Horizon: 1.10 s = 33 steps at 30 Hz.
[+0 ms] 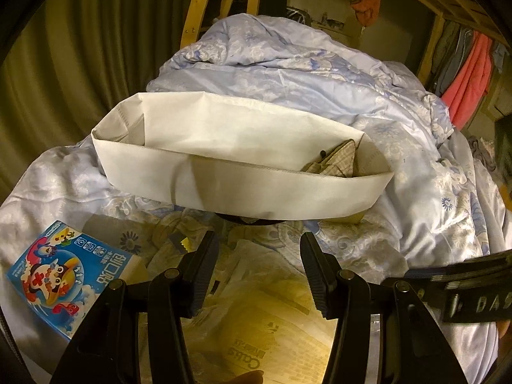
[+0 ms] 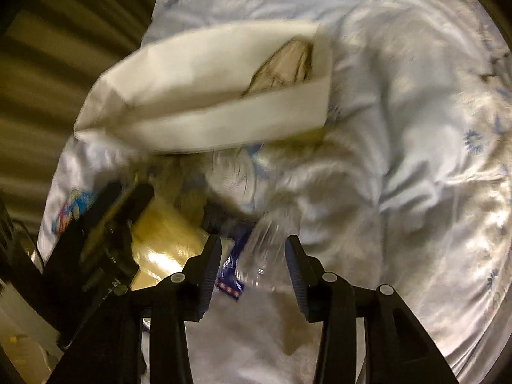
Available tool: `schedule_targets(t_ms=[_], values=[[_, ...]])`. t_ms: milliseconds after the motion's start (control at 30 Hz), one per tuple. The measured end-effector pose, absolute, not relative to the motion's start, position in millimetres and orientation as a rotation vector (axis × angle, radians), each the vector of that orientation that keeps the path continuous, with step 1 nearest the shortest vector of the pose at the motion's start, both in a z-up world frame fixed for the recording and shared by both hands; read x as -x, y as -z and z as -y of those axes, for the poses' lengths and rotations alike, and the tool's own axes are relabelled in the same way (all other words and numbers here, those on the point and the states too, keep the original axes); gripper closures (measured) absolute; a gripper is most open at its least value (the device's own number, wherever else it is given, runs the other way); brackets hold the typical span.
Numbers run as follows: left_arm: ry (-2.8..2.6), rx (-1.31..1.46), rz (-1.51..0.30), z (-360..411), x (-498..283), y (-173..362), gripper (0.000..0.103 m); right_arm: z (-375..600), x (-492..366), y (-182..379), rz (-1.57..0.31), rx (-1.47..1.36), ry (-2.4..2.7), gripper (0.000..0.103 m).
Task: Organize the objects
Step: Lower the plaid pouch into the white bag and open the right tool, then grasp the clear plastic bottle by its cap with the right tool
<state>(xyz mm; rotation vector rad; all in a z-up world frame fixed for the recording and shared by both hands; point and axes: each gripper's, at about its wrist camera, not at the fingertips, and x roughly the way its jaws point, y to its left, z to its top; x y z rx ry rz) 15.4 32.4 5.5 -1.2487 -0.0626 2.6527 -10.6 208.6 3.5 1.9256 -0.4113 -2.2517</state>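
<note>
A white fabric storage box (image 1: 243, 185) sits on a pale blue floral quilt (image 1: 320, 73), with a plaid cloth (image 1: 336, 160) tucked in its right end. My left gripper (image 1: 257, 235) is open and empty, just in front of the box, above a shiny yellow packet (image 1: 265, 329). A blue cartoon-printed carton (image 1: 64, 272) lies to its left. In the blurred right wrist view my right gripper (image 2: 253, 238) stands open around a clear plastic bottle (image 2: 265, 249) with a blue label, lying on the quilt (image 2: 400, 160) in front of the box (image 2: 224, 121).
An olive curtain (image 1: 64, 80) hangs on the left. A wooden bed frame (image 1: 198, 6) rises behind the quilt, and clothes (image 1: 467, 73) hang at the far right. The left gripper's black body (image 2: 112, 224) crosses the right wrist view at lower left.
</note>
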Motion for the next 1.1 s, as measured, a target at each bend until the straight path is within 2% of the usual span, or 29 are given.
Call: schedule_targets(t_ms=[333,733,1100], values=[[-2.652,1.259,0.048,-32,-17,-5,0.051,-223,20,45,0.552,-2.035,2.103,0.063],[-2.645,1.280,0.037,-33,-15,-1,0.051,-228,18,67,0.665,-2.024,1.967,0.058],[-2.647,1.264,0.053,-31,-16,-4,0.051,-241,5,17,0.726,-1.846,2.154,0.059]])
